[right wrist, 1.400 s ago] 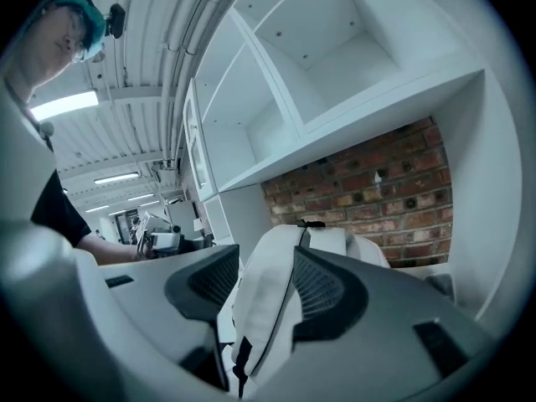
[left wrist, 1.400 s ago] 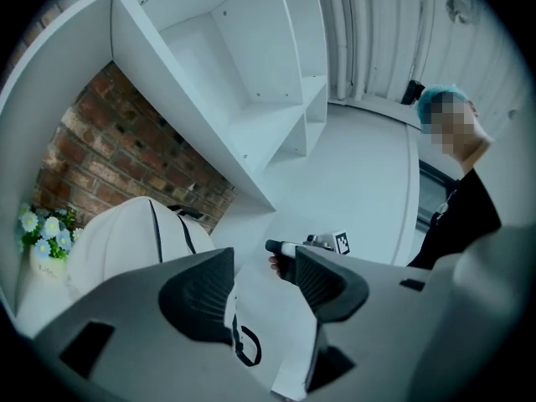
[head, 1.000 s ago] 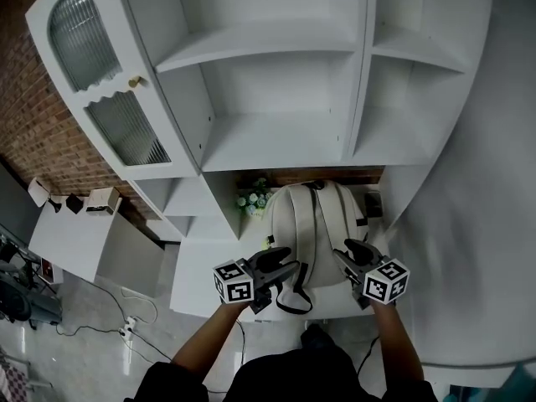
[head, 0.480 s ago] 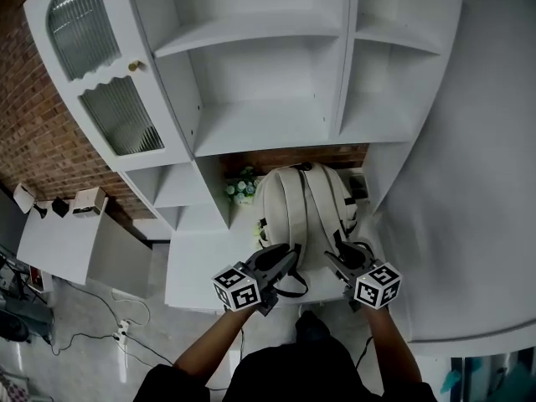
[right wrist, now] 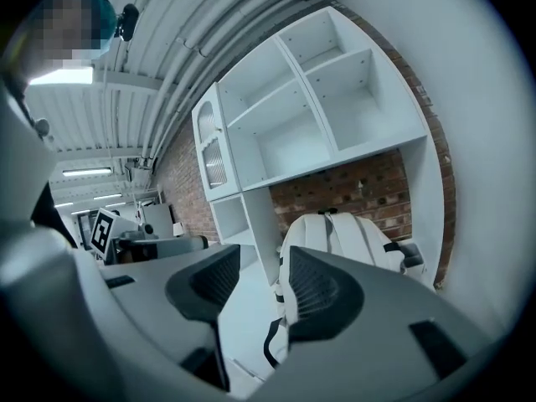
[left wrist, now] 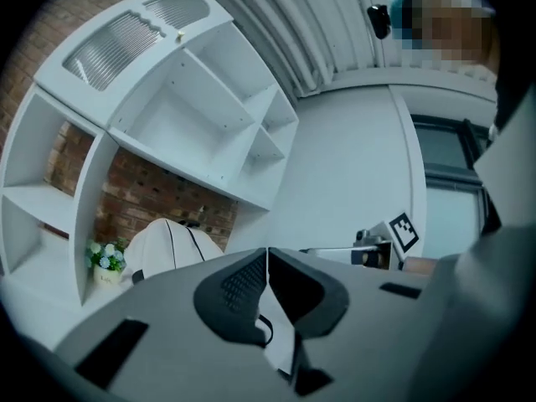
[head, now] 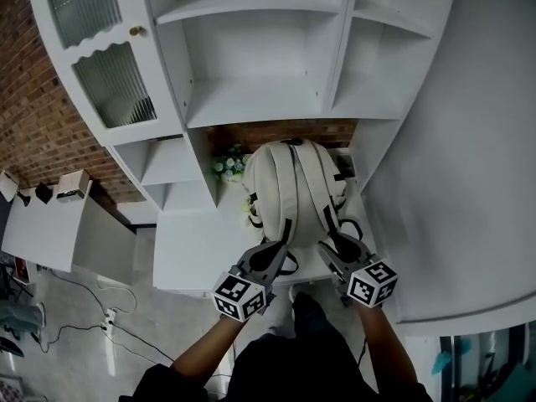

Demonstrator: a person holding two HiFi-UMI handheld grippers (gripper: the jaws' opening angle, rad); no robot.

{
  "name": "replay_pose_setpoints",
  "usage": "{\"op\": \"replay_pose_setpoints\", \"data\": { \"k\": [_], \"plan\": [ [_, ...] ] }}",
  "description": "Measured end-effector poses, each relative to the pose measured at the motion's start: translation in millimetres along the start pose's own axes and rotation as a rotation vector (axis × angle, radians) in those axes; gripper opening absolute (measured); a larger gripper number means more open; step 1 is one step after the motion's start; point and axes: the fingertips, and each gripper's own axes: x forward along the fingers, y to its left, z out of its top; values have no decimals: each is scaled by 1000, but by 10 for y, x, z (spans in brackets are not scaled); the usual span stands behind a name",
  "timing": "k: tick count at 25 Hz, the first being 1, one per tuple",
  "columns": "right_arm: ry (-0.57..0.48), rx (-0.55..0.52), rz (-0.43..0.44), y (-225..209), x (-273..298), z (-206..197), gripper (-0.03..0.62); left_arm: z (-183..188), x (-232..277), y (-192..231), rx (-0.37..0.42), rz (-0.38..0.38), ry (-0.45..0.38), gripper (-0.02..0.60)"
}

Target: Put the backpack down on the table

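- Right now my left gripper [left wrist: 267, 255] has just been closing; its jaws are pressed together, with nothing I can see between the pads.
- My right gripper [right wrist: 258, 262] has its jaws spread and pinches nothing; a strap of the backpack shows beyond the gap.
- Straight ahead of both pairs of jaws, the cream backpack [head: 289, 187] stands upright on the white table [head: 188, 249]. Its shoulder straps face me, and black strap loops hang close to the jaw tips.
- Ahead and left of the left jaws, a small pot of flowers [head: 227, 167] sits just beside the backpack.
- Behind the backpack is a brick wall [head: 243, 132]. White shelves [head: 251, 99] rise above it, with a ribbed-glass cabinet door [head: 113, 95] far to the left.
- Below the table's near edge lies a pale floor [head: 67, 325].
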Motion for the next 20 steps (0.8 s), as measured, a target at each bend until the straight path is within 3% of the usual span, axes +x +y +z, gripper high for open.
{"op": "replay_pose_setpoints", "data": {
  "k": [17,20],
  "plan": [
    [-41,-22,6,290,-416,-56,196,-136,-356,-563,57,109,4,18],
    [-74,19,7,357,-564,30,189,-156,-357,-662,65,145,-10,18]
  ]
}}
